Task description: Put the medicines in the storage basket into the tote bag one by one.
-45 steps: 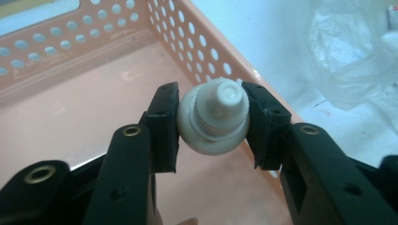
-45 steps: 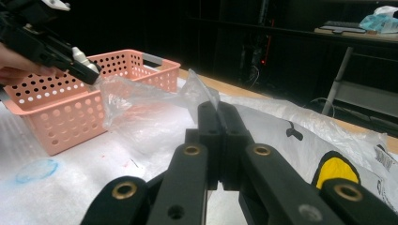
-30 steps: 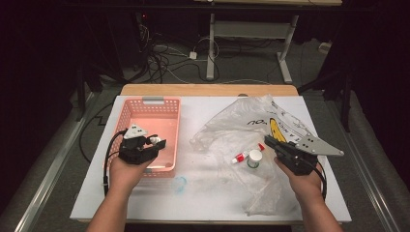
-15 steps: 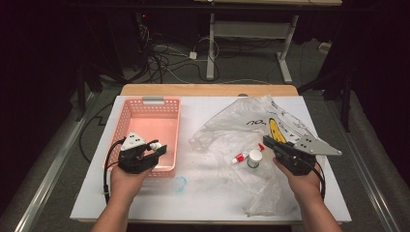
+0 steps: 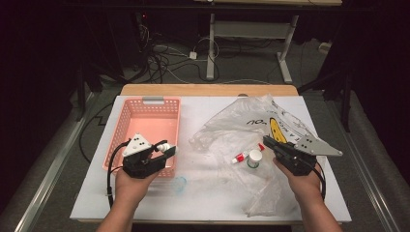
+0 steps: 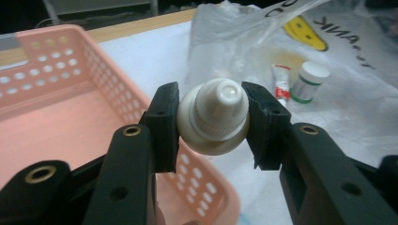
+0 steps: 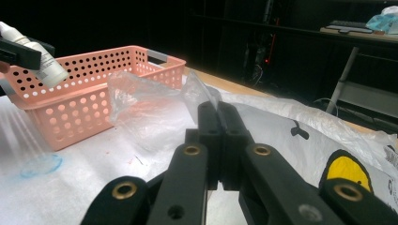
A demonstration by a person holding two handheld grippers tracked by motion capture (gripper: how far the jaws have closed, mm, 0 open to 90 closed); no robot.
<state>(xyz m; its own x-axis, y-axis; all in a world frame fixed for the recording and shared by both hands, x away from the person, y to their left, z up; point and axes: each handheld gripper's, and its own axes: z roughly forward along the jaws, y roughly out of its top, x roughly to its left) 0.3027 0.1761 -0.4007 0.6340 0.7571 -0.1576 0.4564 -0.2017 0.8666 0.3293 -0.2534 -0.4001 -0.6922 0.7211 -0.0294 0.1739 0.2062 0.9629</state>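
Bottle (image 5: 166,146): one white bottle, clamped in the left claw (image 5: 164,149) over the near right corner of the one pink basket (image 5: 145,104); high view counts two claws, one clear bag (image 5: 251,123), one red-and-white tube (image 5: 240,157) and one white jar (image 5: 254,158) lying on the bag; the right claw (image 5: 267,141) rests at the bag's right side; the white counter (image 5: 203,203) stands in a dark room, cables on the floor behind. Left gripper view: bottle (image 6: 213,122) cap-on between the pads, tube (image 6: 281,84) and jar (image 6: 307,82) beyond. Right gripper view: claw (image 7: 218,112) fully closed, pinching bag film (image 7: 155,108); basket (image 7: 94,93) behind.
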